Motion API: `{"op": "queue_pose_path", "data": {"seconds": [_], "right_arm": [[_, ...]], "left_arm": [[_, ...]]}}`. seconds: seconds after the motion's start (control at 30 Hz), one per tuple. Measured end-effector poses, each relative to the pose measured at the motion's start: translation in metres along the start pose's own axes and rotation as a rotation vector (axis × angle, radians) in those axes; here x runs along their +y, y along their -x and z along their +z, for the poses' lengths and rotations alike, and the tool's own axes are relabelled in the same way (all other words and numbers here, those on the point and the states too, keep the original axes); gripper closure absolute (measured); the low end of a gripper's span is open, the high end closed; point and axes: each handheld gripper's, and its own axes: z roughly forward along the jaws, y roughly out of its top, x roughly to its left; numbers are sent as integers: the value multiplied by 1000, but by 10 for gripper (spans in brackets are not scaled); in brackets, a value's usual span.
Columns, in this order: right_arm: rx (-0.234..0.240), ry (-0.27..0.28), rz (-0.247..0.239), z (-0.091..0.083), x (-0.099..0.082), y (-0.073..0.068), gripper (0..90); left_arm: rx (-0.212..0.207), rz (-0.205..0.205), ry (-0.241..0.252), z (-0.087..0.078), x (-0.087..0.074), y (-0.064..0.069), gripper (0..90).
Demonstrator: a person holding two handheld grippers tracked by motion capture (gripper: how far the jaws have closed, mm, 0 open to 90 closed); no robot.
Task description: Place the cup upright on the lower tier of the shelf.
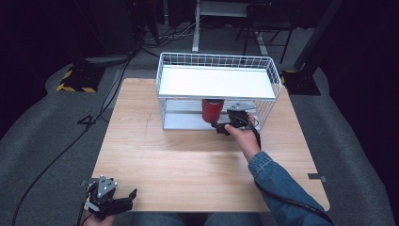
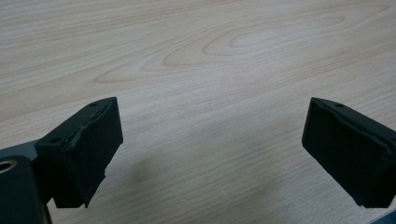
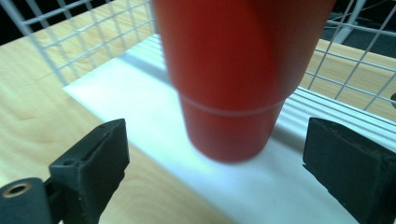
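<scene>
A red cup (image 1: 212, 110) stands upright on the lower shelf of a white wire rack (image 1: 216, 70) at the back of the wooden table (image 1: 188, 155). My right gripper (image 1: 220, 127) is just in front of the cup, held by a hand in a denim sleeve. In the right gripper view the cup (image 3: 233, 79) stands close ahead and my right gripper (image 3: 215, 163) is open, its pads apart from the cup. My left gripper (image 1: 127, 197) rests at the table's front left corner. In the left gripper view that gripper (image 2: 210, 154) is open over bare wood.
The rack has a white top shelf (image 1: 216, 82) and a white lower shelf (image 3: 140, 93) with wire walls at the sides and back. Dark stands and cables lie on the grey floor (image 1: 42, 122) around the table.
</scene>
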Motion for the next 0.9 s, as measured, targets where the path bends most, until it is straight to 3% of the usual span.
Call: {"op": "queue_pose_path", "data": {"seconds": [0.27,0.47,0.9], "right_arm": [[48,7,-24,-44,-5,-12,75],[70,30,-74,-83,-10,-19,75],[56,45,-80,-155,-35,-7,78]], "left_arm": [[-19,20,-2,5,8,3,63],[-33,27,-4,8,11,4,65],[-57,56,-6,16,24,10,78]]}}
